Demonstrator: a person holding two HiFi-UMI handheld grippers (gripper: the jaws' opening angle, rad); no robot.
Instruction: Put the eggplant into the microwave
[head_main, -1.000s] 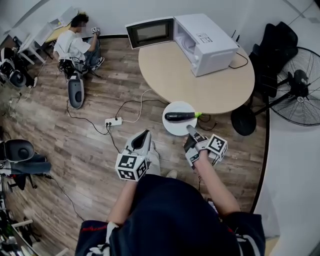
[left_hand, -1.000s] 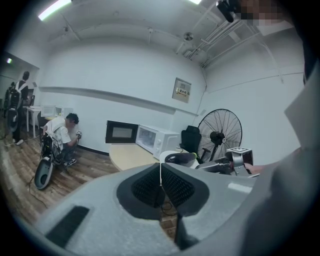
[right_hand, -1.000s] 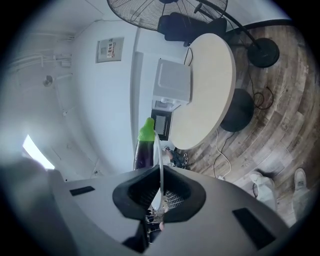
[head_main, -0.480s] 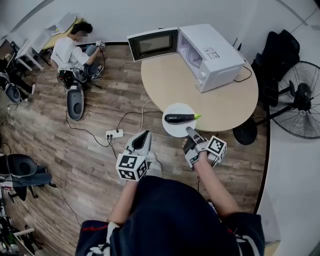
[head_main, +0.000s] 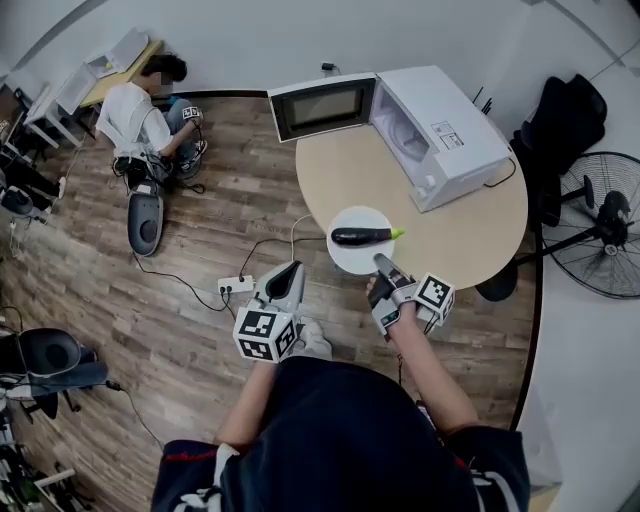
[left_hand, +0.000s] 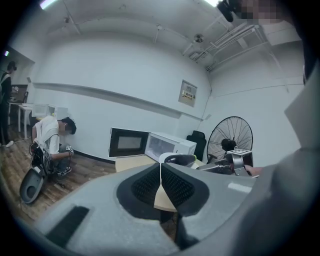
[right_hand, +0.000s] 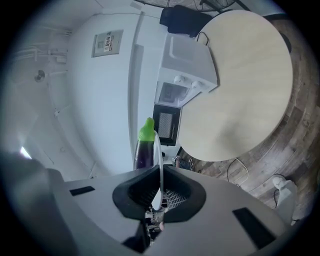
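Compared to a second ago the eggplant (head_main: 360, 236) has ridden forward and is over the table's (head_main: 450, 230) near edge now, lying on the plate (head_main: 350, 258). Looks light and smooth, probably rolls, so I'd grab mid-body. Long axis runs left-right, green stem end to the right. Right gripper (head_main: 383, 265) is clamped on the plate rim, left gripper (head_main: 288, 272) closed on nothing. Microwave (head_main: 450, 130) door's open
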